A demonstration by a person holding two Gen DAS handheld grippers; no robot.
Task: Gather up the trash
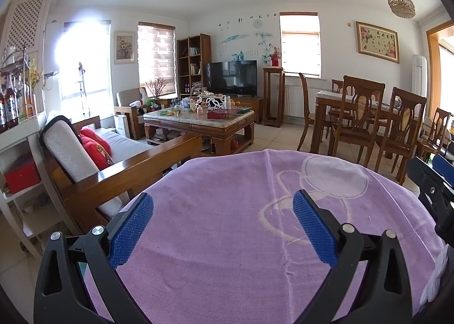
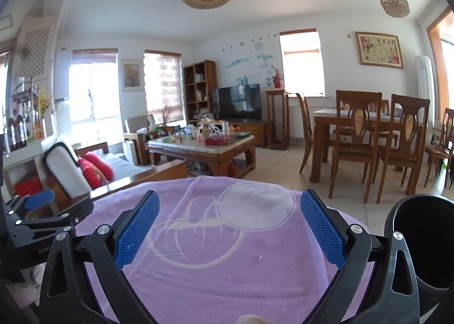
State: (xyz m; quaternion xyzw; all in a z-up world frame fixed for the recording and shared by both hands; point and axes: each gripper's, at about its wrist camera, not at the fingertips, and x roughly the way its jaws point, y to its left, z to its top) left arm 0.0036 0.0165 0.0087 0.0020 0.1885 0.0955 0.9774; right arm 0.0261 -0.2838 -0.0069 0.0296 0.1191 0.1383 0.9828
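With both our left gripper (image 1: 222,204) and right gripper (image 2: 228,204) spread empty over the purple cloth (image 2: 227,261), we see no trash on it, so we should scan around the bin (image 2: 422,241) just right of the cloth.

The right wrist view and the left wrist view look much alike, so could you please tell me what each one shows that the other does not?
Only the right wrist view shows a black bin at lower right, with the left tongs at its left edge. Only the left wrist view shows a white plastic bag at its right edge, with the right tongs above it. Both show open tongs over the purple cloth, plus the cluttered coffee table.
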